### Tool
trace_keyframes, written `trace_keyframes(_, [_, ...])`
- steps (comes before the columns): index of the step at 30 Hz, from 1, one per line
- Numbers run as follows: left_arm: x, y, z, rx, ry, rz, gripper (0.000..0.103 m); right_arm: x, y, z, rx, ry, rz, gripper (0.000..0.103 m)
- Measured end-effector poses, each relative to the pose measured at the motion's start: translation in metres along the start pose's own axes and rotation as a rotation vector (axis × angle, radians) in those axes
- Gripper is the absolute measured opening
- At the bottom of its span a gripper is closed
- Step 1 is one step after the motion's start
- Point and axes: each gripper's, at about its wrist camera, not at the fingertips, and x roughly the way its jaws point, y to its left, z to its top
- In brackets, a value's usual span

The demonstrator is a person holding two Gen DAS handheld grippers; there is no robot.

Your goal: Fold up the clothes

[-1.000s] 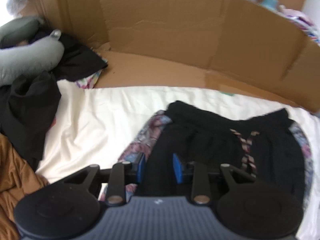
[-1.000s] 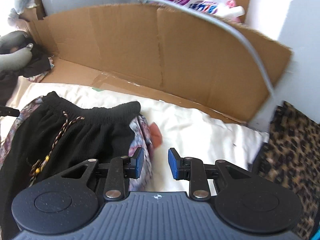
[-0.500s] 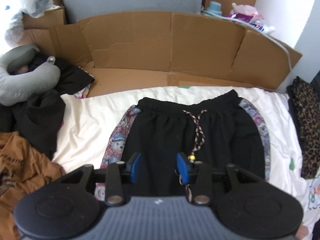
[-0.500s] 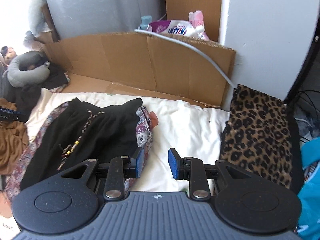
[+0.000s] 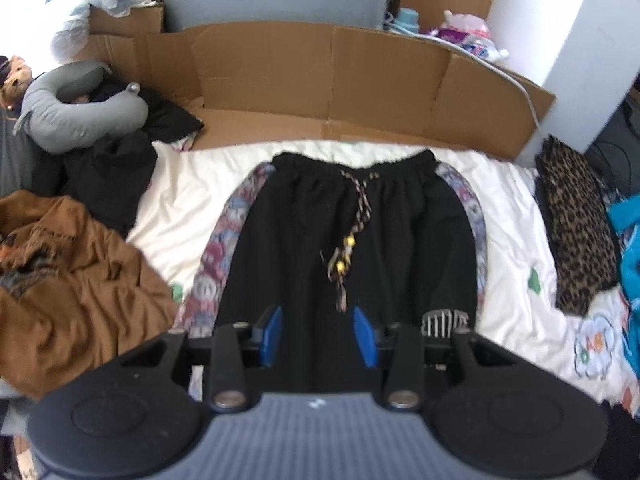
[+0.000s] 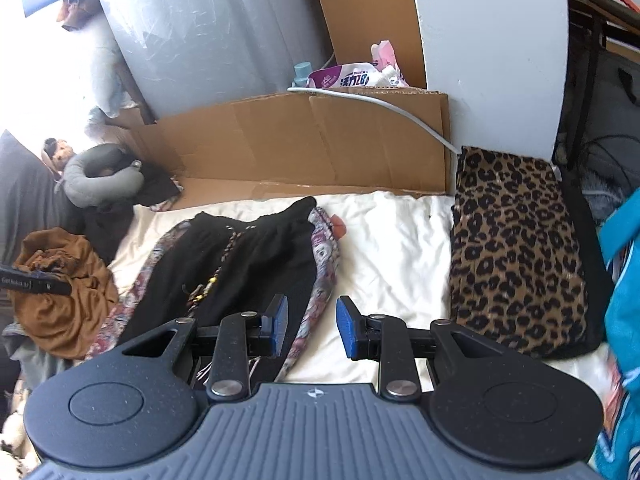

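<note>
Black shorts (image 5: pixel 360 236) with patterned side panels and a braided drawstring lie spread flat on the white sheet (image 5: pixel 184 196), waistband toward the cardboard. My left gripper (image 5: pixel 316 334) hovers open above their lower middle, nothing between its blue pads. In the right wrist view the same shorts (image 6: pixel 248 264) stretch away to the left. My right gripper (image 6: pixel 311 326) is open above their right patterned edge and the sheet (image 6: pixel 392 256), holding nothing.
A brown garment (image 5: pixel 68 280), black clothes (image 5: pixel 108 168) and a grey neck pillow (image 5: pixel 80 116) crowd the left. Cardboard (image 5: pixel 320 88) walls the far edge. A leopard-print cloth (image 6: pixel 516 252) and something blue (image 6: pixel 624 320) lie on the right.
Both grippers have pulled back and up from the shorts' waistband, so the whole garment and more of the room show. The left jaws have spread wider. The shorts lie flat as before.
</note>
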Motion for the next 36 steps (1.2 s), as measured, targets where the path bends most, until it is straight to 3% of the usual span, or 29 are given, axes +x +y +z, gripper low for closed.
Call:
trace_keyframes(7, [-0.040, -0.012, 0.006, 0.062, -0.033, -0.002, 0.043, -0.031, 0.007, -0.023, -0.030, -0.037, 0.055, 0.034])
trace_keyframes(12, [-0.037, -0.025, 0.003, 0.042, -0.067, -0.043, 0.044, -0.029, 0.005, -0.040, -0.023, -0.011, 0.054, 0.037])
trace_keyframes(21, [0.010, -0.051, -0.042, 0.074, -0.019, -0.115, 0.044, -0.020, -0.001, -0.078, 0.035, 0.026, 0.058, 0.039])
trace_keyframes(30, [0.059, -0.070, -0.103, 0.108, 0.085, -0.182, 0.044, 0.008, -0.011, -0.129, 0.072, 0.140, 0.084, 0.040])
trace_keyframes(36, [0.079, -0.082, -0.134, 0.191, 0.141, -0.181, 0.044, 0.011, -0.014, -0.156, 0.119, 0.165, 0.104, 0.047])
